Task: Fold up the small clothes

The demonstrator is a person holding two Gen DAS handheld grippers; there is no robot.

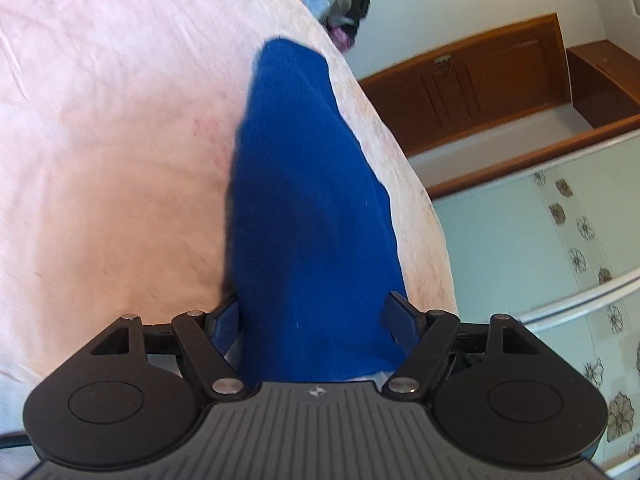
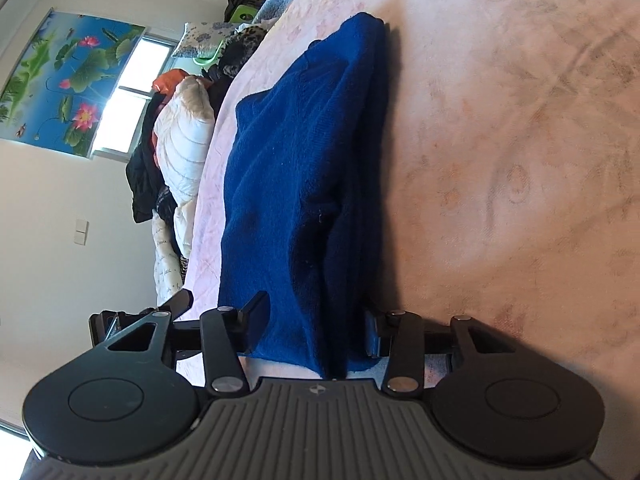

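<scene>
A blue knitted garment [image 1: 304, 200] lies folded in a long strip on the pale pink bedspread [image 1: 100, 140]. My left gripper [image 1: 316, 320] has its jaws wide apart, one on each side of the garment's near end, which fills the gap between them. In the right wrist view the same blue garment [image 2: 304, 184] lies in stacked layers on the bedspread [image 2: 500, 140]. My right gripper [image 2: 316, 328] also stands open, its fingers either side of the garment's near edge. I cannot tell whether either gripper's pads press the cloth.
The bed edge runs along the right in the left wrist view, with a wooden door [image 1: 472, 92] and a floral-tiled wall [image 1: 560, 240] beyond. In the right wrist view a pile of clothes and a white quilt [image 2: 184, 148] lies beside the bed under a window [image 2: 128, 92].
</scene>
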